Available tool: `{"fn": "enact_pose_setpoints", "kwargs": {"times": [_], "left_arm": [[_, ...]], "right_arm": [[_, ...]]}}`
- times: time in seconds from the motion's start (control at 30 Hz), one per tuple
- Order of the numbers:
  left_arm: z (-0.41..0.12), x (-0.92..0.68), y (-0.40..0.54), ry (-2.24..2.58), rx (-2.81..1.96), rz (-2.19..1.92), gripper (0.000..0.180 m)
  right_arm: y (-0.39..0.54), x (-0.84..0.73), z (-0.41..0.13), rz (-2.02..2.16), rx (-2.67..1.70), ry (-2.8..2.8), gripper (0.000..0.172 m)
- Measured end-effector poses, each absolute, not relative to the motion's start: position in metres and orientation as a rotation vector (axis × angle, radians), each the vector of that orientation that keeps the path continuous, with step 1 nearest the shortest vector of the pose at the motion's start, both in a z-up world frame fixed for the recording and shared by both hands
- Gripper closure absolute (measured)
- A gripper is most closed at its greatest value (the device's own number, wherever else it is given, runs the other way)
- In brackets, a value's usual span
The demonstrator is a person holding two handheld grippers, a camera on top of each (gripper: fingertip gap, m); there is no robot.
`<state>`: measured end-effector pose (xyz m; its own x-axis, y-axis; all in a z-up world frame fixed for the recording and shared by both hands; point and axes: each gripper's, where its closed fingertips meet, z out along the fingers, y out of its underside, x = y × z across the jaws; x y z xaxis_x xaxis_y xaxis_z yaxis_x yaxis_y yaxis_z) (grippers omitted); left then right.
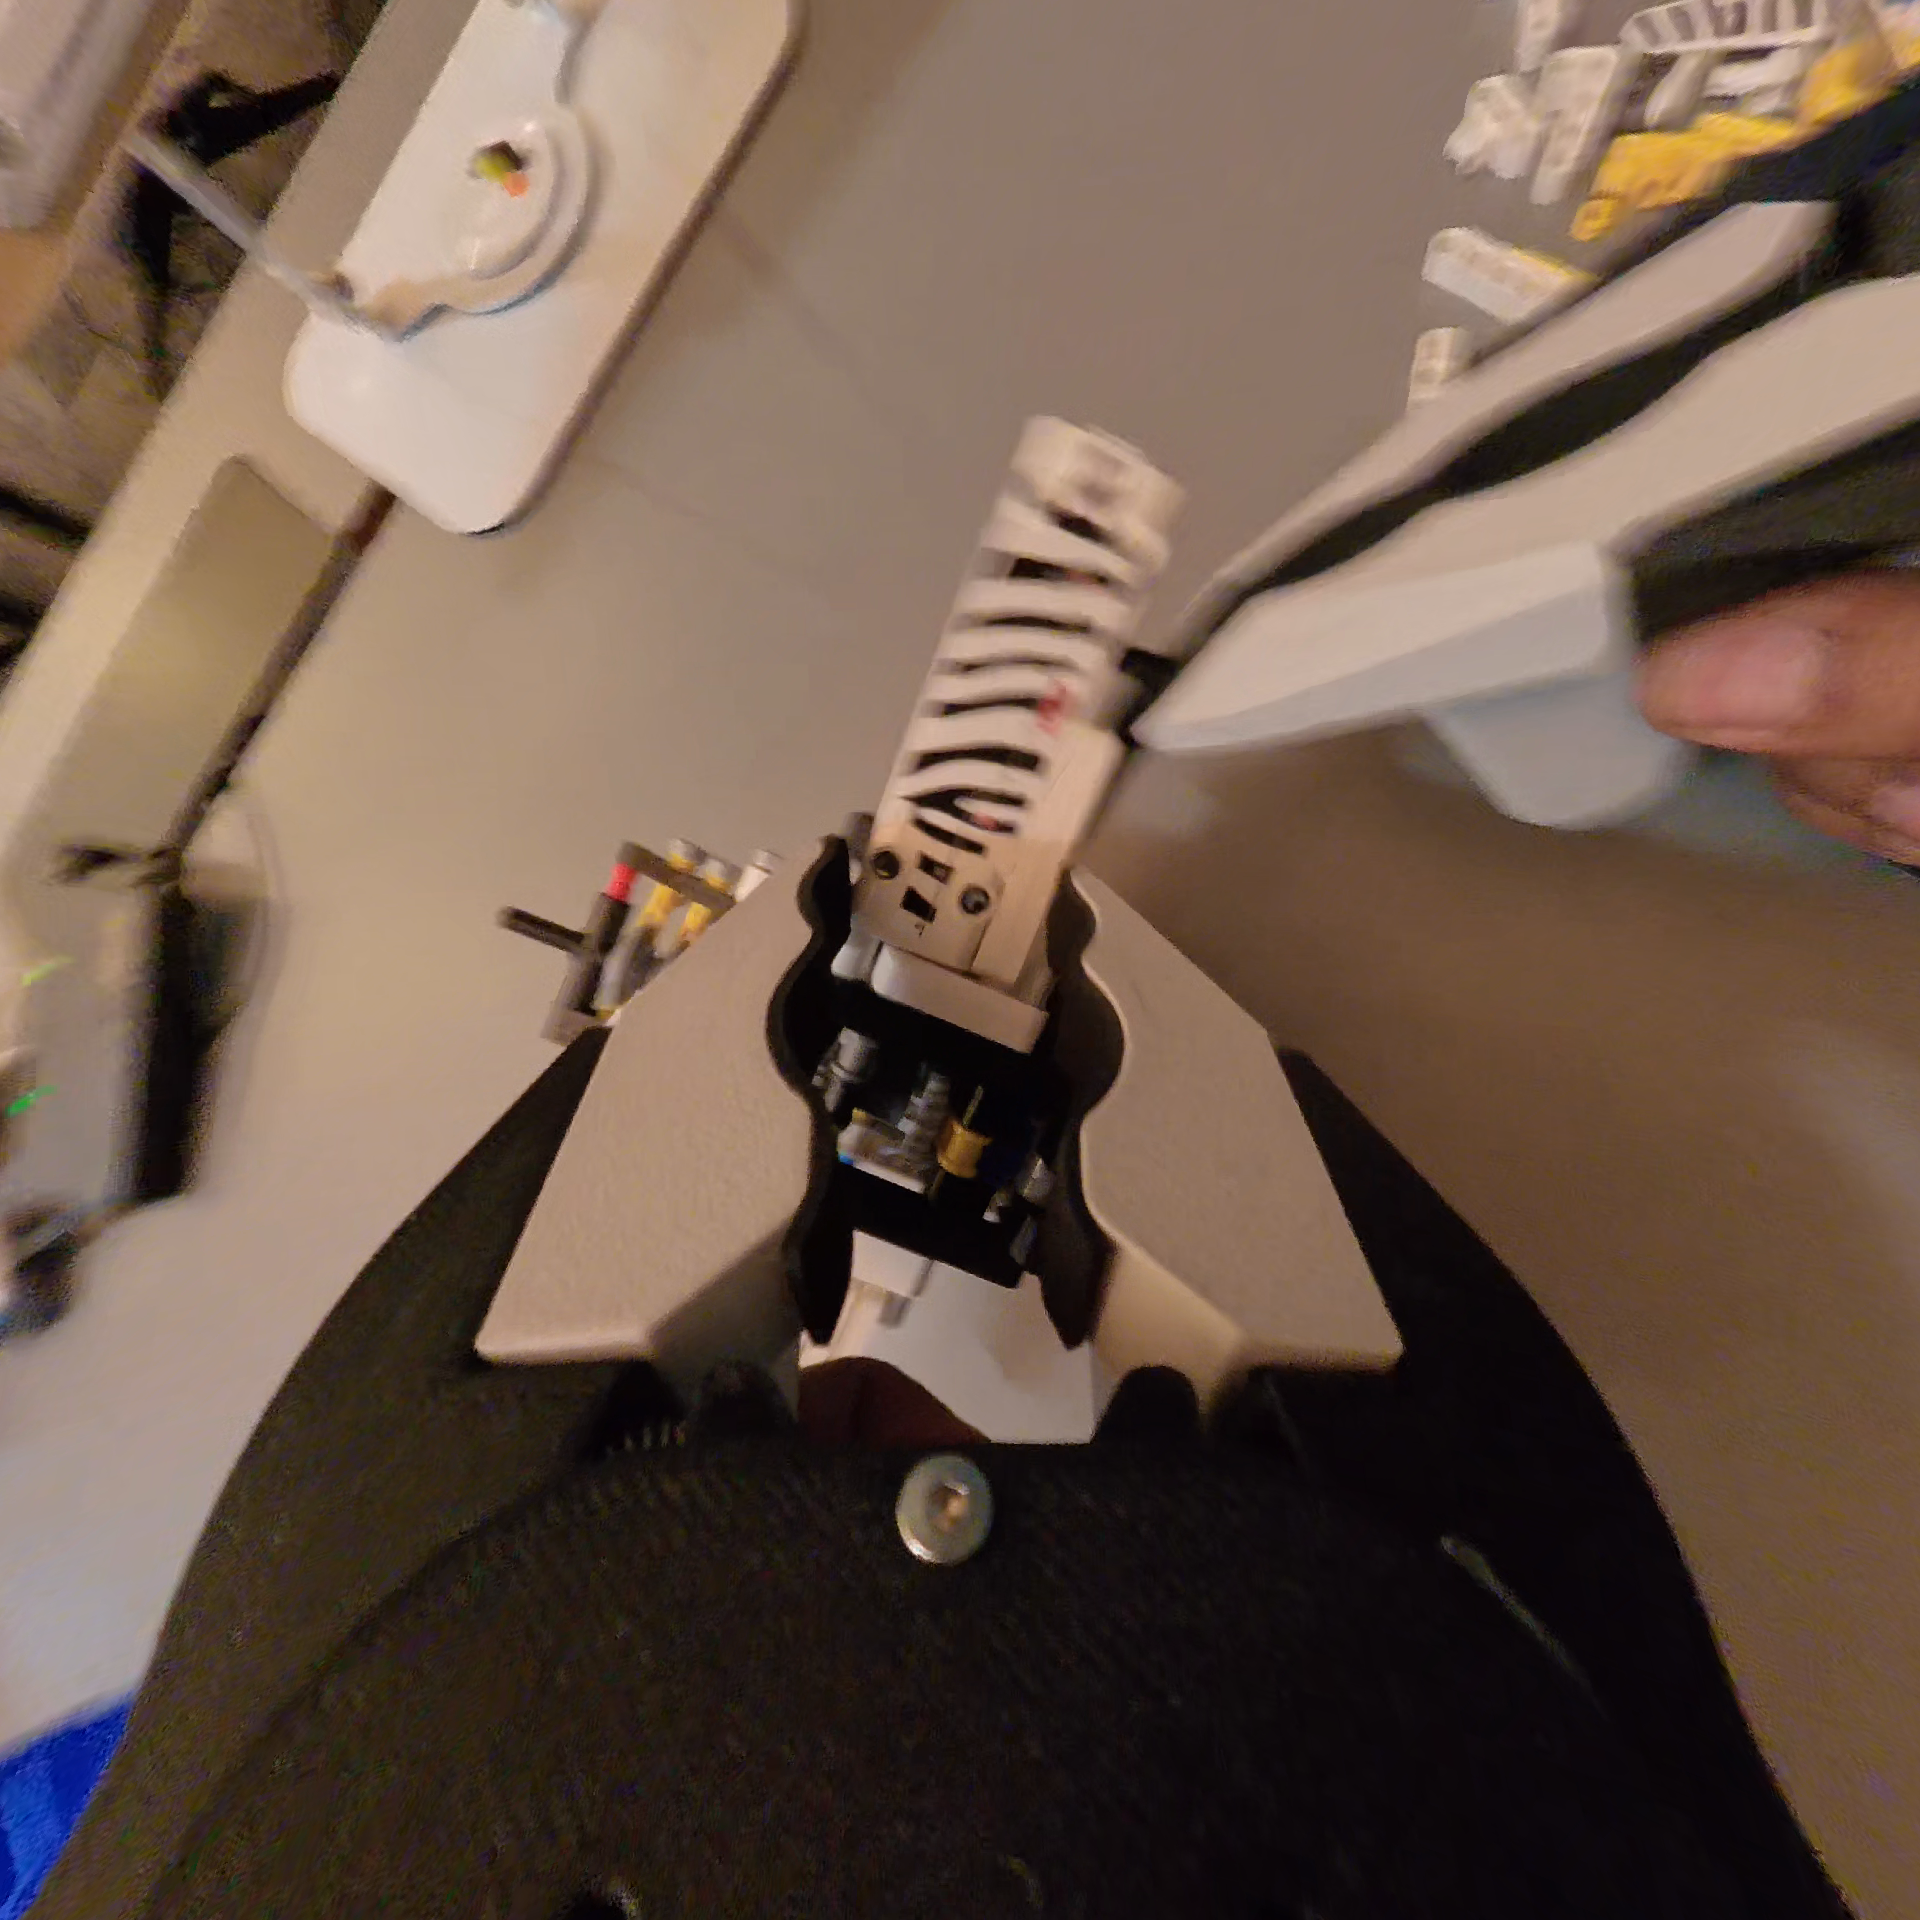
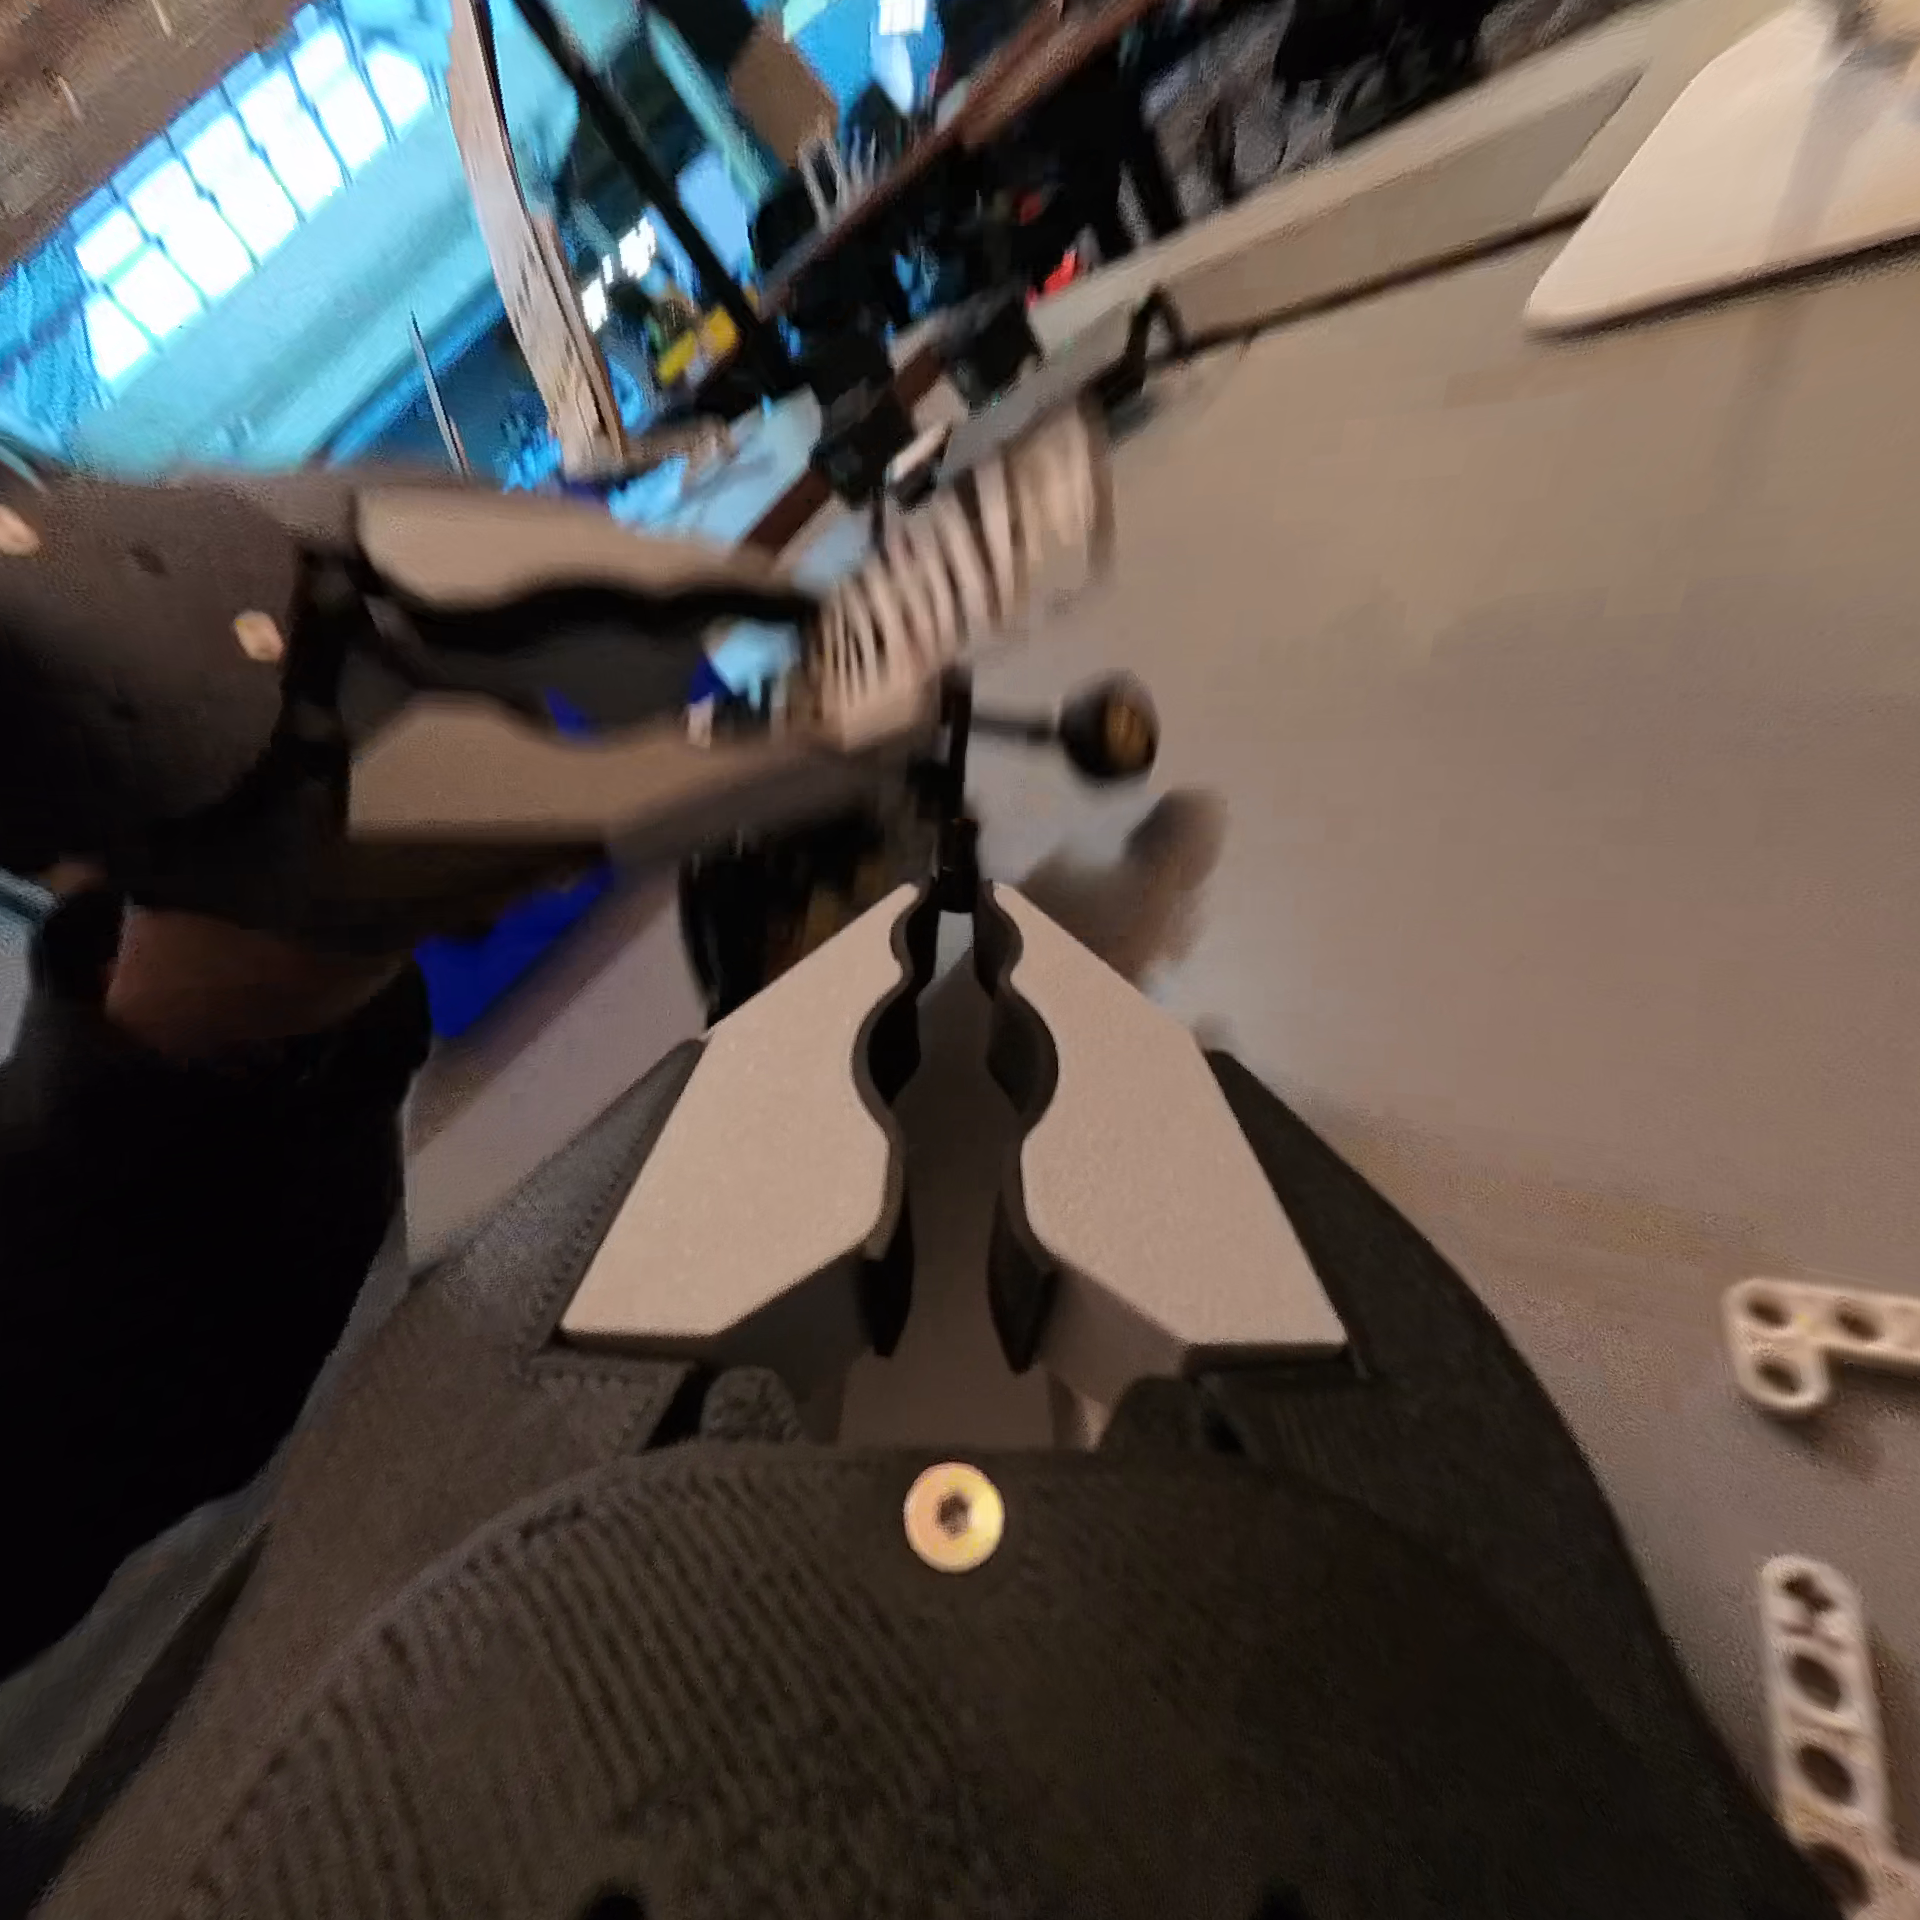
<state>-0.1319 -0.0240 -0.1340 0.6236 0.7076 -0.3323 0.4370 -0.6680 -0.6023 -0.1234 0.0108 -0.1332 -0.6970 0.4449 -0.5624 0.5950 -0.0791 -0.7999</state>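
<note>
One grey table fills both views. On it, far left in the left wrist view, lies one white tray bearing a round white part. Far right sits one heap of white and yellow building pieces. In the right wrist view two pale perforated strips lie near right on the table.

One toy model, white with black stripes and a black base full of small parts, stands up between the fingers of the left gripper; the fingers are partly open and clamp on its lower part from both sides. A small grey frame with yellow and red pins shows just left of that gripper; whether it joins the model cannot be told.

The right gripper is almost closed, its tips pinching one thin black rod that runs up to the striped model. One small dark wheel sticks out beside the rod.
</note>
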Motion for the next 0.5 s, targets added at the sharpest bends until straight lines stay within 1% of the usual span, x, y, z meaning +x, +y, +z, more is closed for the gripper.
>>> {"fn": "enact_pose_setpoints", "kwargs": {"times": [0.03, 0.07, 0.13, 0.2, 0.33, 0.37, 0.4, 0.43, 0.5], "left_arm": [[-0.122, -0.145, -0.038, -0.897, -2.349, 0.966, 0.144], [-0.12, -0.149, -0.04, -0.895, -2.331, 0.964, 0.144], [-0.127, -0.137, -0.027, -0.942, -2.319, 0.718, 0.142], [-0.123, -0.132, -0.022, -0.904, -2.323, 0.695, 0.144], [-0.132, -0.129, -0.015, -0.821, -2.386, 0.676, 0.144], [-0.132, -0.128, -0.015, -0.816, -2.397, 0.666, 0.144], [-0.133, -0.126, -0.014, -0.807, -2.408, 0.655, 0.144], [-0.132, -0.125, -0.013, -0.805, -2.408, 0.654, 0.145], [-0.132, -0.123, -0.012, -0.811, -2.398, 0.643, 0.144]], "right_arm": [[0.007, -0.117, -0.139, -1.873, 1.153, 2.083, 0.167], [0.006, -0.114, -0.141, -1.881, 1.167, 2.133, 0.167], [0.013, -0.113, -0.133, -1.939, 1.158, 2.243, 0.167], [0.017, -0.111, -0.132, -1.961, 1.137, 2.244, 0.167], [0.022, -0.121, -0.132, -1.982, 1.197, 2.039, 0.166], [0.024, -0.123, -0.13, -2.001, 1.2, 2.008, 0.162], [0.025, -0.125, -0.127, -2.023, 1.201, 1.979, 0.152], [0.025, -0.126, -0.127, -2.026, 1.204, 1.96, 0.145], [0.023, -0.123, -0.13, -1.994, 1.201, 1.955, 0.136]]}}
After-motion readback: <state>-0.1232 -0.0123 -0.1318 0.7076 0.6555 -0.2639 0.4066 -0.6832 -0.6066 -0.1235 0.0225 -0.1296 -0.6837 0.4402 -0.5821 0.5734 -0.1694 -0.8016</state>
